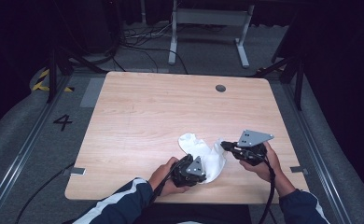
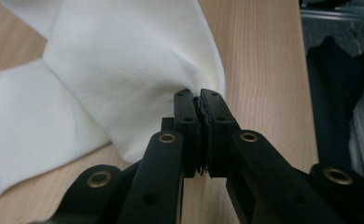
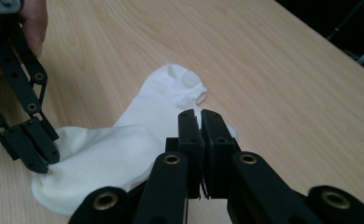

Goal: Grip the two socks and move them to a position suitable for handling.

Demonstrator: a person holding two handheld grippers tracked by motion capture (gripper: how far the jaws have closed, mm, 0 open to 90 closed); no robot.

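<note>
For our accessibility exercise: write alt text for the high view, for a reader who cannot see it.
Two handheld tongs, left and right, each pinch a white sock lying on a wooden table. The person's forearms enter from below.

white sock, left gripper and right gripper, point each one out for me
white sock (image 1: 189,141), high view, rounded far end
left gripper (image 2: 199,100), left gripper view, tips shut on sock fabric
right gripper (image 3: 200,115), right gripper view, tips shut on sock edge

The pale wooden desk (image 1: 147,112) lies bare ahead and to both sides; only the white cloth sock (image 1: 203,151) lies between the two hand-held grippers near its front edge.
</note>
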